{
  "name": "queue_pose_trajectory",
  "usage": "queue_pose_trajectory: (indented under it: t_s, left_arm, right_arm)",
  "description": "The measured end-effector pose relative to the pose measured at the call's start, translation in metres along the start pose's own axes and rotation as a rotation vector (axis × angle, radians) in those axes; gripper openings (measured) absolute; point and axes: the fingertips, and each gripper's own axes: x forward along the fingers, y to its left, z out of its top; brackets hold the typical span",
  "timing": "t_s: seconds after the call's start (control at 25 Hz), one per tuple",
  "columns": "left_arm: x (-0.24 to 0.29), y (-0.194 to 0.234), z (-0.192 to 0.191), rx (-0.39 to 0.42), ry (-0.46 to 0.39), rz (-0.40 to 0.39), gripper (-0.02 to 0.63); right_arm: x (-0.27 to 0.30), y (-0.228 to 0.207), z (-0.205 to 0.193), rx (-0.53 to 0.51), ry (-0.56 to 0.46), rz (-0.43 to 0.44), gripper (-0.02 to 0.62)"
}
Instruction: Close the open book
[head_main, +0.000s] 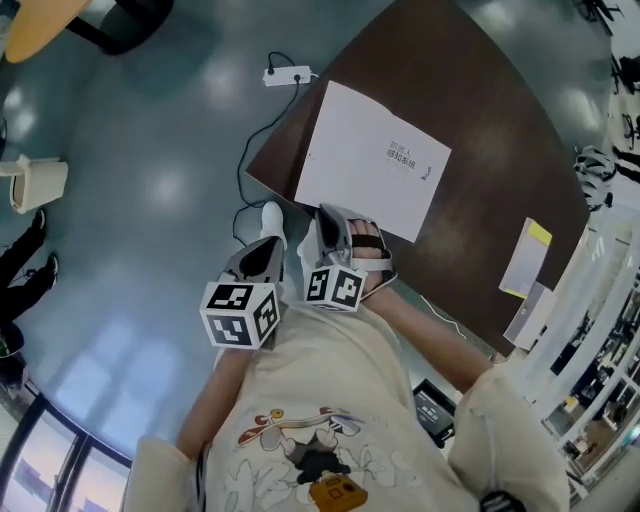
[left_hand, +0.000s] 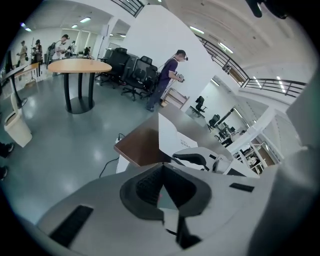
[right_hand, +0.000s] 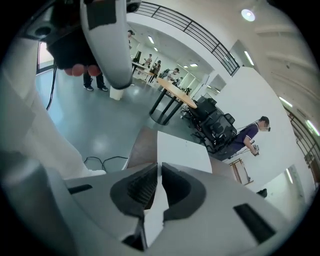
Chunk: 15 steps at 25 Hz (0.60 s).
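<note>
A white book (head_main: 360, 160) lies on the dark brown table (head_main: 480, 200), its printed face up in the head view. My right gripper (head_main: 335, 228) is at the book's near edge. In the right gripper view its jaws (right_hand: 158, 167) are shut on a white sheet of the book, and the lifted page (right_hand: 182, 147) rises just beyond them. My left gripper (head_main: 268, 248) hangs off the table's near corner, left of the book, with nothing seen in it. Its tips (left_hand: 161, 167) meet in the left gripper view. There the raised page (left_hand: 167, 132) stands behind the right gripper (left_hand: 197, 156).
A power strip (head_main: 287, 74) with a black cable lies on the floor past the table's corner. Papers with a yellow tag (head_main: 525, 260) sit at the table's right edge, next to white shelving. A round wooden table (left_hand: 80, 66), office chairs and a standing person (left_hand: 167, 75) are farther off.
</note>
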Motion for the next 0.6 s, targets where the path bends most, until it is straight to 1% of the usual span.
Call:
queue_pose_trajectory:
  t_s: [0.2, 0.44, 0.6]
  left_arm:
    - [0.018, -0.018, 0.000, 0.057, 0.046, -0.045, 0.006]
    - [0.039, -0.047, -0.003, 0.113, 0.102, -0.116, 0.006]
    - [0.057, -0.074, -0.005, 0.179, 0.146, -0.181, 0.006]
  right_arm:
    - [-0.019, -0.010, -0.015, 0.136, 0.016, -0.022, 0.026]
    - [-0.046, -0.022, -0.034, 0.199, 0.036, -0.065, 0.022]
    - [-0.060, -0.027, -0.056, 0.271, 0.075, -0.094, 0.020]
